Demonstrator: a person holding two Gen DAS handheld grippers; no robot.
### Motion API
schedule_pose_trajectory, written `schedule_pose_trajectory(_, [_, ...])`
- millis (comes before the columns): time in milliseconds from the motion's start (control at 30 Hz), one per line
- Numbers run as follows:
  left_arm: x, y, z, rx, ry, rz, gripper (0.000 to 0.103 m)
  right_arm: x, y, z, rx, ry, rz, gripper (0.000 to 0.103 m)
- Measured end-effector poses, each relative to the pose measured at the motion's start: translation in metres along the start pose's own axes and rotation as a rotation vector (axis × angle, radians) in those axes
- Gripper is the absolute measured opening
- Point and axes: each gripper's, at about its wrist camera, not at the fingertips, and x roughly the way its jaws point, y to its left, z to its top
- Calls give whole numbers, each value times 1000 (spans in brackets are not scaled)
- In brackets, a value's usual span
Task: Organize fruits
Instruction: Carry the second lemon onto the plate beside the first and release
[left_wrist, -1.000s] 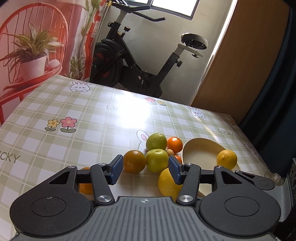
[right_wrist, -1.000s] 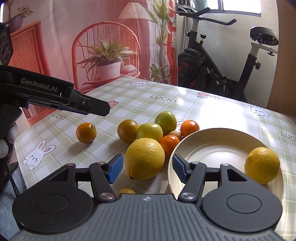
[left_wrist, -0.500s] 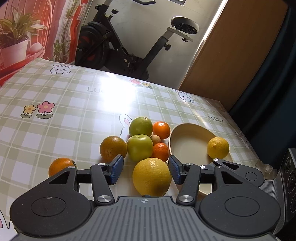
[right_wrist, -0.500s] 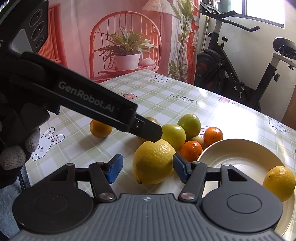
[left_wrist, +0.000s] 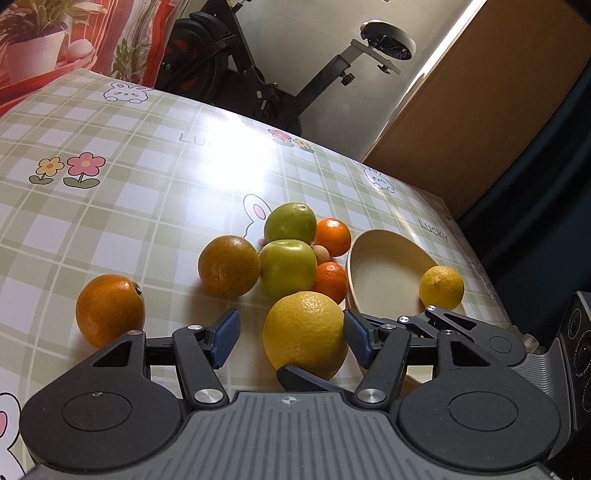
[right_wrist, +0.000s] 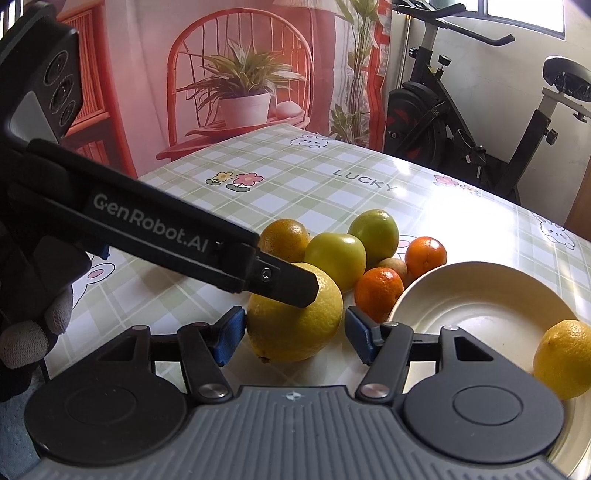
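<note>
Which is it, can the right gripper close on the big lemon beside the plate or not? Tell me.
Probably yes. The big lemon lies between the open right gripper pads, on the table. One snag: the left gripper also brackets it, one finger crossing its top.

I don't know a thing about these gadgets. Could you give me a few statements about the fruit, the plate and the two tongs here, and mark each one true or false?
1. One yellow fruit lies on the cream plate. True.
2. The big yellow fruit sits between the open blue pads of the right tongs. True.
3. The two green apples are on the plate. False: both green apples lie on the checked tablecloth, in the cluster beside the plate.
4. The left tongs are shut on an orange. False: they are open, with the big yellow fruit between their pads.
5. One orange lies apart from the cluster. True.
</note>
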Motion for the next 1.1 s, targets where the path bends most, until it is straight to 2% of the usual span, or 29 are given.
schedule_pose_trajectory(267, [1, -3, -2, 0, -3, -8, 63, 2, -6, -5, 77, 8, 20, 60])
schedule_pose_trajectory(367, [-1, -7, -3, 18, -3, -23, 51, -3, -5, -7, 91, -5, 36, 59])
schedule_pose_trajectory(567, [-8, -20, -5, 59, -26, -26, 51, -19, -4, -10, 111, -47, 29, 59])
schedule_pose_trajectory(800, [-14, -51, 1, 157, -50, -11, 51, -42, -12, -12, 129, -115, 3, 59])
schedule_pose_trajectory(1100, [8, -107, 11, 275, -29, -40, 52, -76, -46, -24, 190, -169, -102, 59])
